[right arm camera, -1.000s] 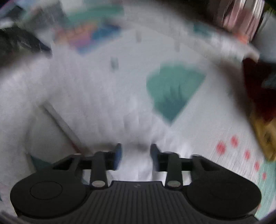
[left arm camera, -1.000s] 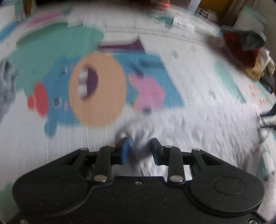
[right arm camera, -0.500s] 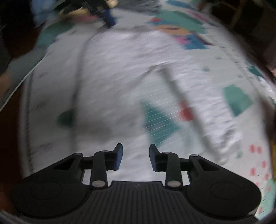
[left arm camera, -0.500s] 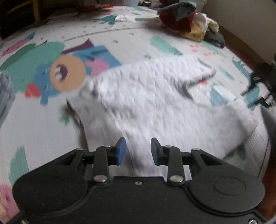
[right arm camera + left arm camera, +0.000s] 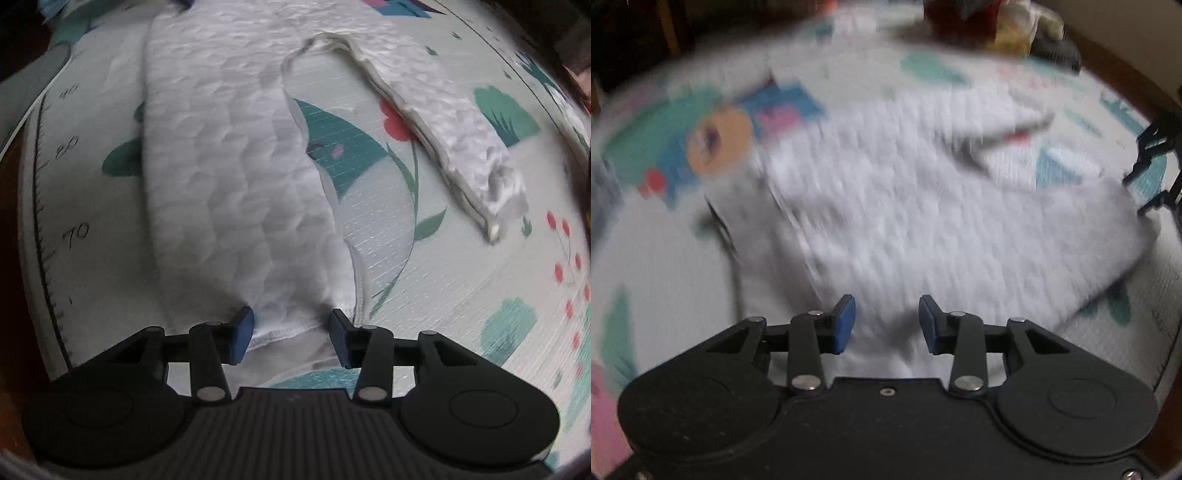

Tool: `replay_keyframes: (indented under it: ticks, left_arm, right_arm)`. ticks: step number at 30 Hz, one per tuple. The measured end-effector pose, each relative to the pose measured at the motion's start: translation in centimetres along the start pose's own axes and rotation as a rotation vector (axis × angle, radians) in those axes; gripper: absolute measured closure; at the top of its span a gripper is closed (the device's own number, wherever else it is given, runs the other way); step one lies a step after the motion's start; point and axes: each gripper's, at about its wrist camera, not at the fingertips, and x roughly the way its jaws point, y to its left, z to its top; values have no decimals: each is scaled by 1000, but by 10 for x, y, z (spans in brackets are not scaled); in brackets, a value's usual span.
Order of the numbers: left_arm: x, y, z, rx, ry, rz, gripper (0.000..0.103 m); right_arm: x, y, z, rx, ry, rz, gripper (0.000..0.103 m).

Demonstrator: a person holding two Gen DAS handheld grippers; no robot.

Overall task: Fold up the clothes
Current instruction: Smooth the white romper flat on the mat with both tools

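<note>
White garment (image 5: 236, 177): lying spread flat on patterned play mat (image 5: 461, 302), readied for folding. Left gripper (image 5: 886, 321) and right gripper (image 5: 291, 336): hovering at garment's near hem, jaws opening, hem lying loose between, pads gripping nothing.

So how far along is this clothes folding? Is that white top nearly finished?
Early on. Done: the white top lies spread out on the play mat, one sleeve stretched to the side. In hand: both the left gripper and the right gripper are opening at its hem, with fabric between the jaws. Left: I see no fold in it, and a heap of other clothes waits at the mat's far edge.
</note>
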Motion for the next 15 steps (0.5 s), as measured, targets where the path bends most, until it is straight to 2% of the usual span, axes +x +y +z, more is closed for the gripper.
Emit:
replay_keyframes:
  ticks: [1,3,4,7,9,12,13,15]
  left_arm:
    - [2,-4,-3,45,2,5,62]
    - [0,-5,6,55,50,-6,61]
    - [-5,-6,9,62,28,-17,61]
    - [-19,-12,14,96,-94,-51,61]
    - [-12,-19,14,104,-116,-66,61]
    - [9,-30,9,109,-72,-73,58]
    - [12,-33,6,117,-78,-64,54]
    - [12,-36,0,116,-106,-52,54]
  right_arm:
    - [0,0,-1,1,-4,-1,55]
    - [-2,4,-2,-12,-23,-15,55]
    - [-3,6,-2,-19,-33,-24,56]
    - [-18,21,-8,-120,-153,-15,57]
    - [-16,27,-10,-112,-155,-9,57]
    - [-6,31,-16,-63,-122,-14,55]
    - [-1,32,-19,-42,-103,-20,53]
    - [-1,25,-28,10,-106,-6,51]
